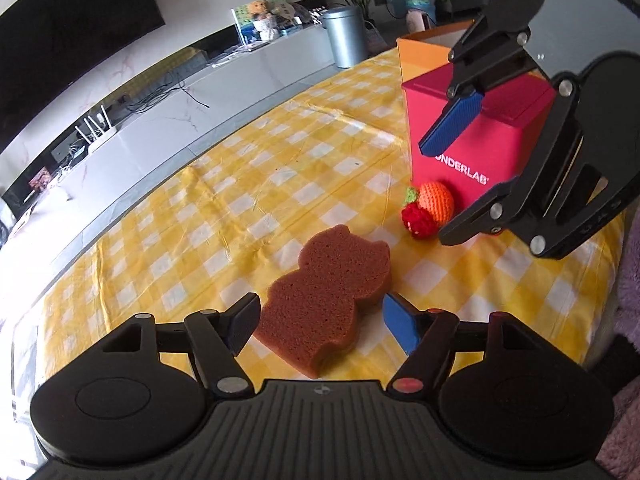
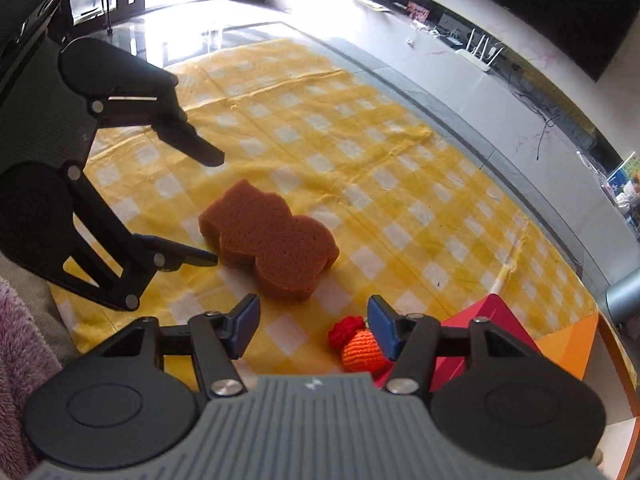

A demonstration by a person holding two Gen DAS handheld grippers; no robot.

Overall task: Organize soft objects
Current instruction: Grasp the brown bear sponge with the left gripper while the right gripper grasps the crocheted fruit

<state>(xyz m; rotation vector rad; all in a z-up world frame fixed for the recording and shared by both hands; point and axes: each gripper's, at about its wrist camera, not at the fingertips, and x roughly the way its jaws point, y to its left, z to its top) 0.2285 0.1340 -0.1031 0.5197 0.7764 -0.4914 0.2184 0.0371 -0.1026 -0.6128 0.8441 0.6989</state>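
Observation:
A brown bear-shaped sponge (image 1: 324, 304) (image 2: 268, 240) lies flat on the yellow checked cloth (image 1: 240, 200). My left gripper (image 1: 322, 324) (image 2: 210, 208) is open and straddles the sponge's near end, its pads close beside the sponge and not squeezing it. A crocheted orange fruit (image 1: 438, 198) (image 2: 360, 350) and a red crocheted berry (image 1: 418, 220) (image 2: 344, 330) lie together against a red box (image 1: 472, 148) (image 2: 492, 320). My right gripper (image 2: 314, 328) (image 1: 456, 178) hovers open just above the crocheted pieces, and nothing is between its pads.
An open orange box (image 1: 420, 56) (image 2: 572, 344) stands behind the red one. A metal bin (image 1: 344, 36) is past the table's far edge. Purple fuzzy fabric (image 1: 628, 320) borders the table's near side. A long white cabinet (image 1: 160, 128) runs along the wall.

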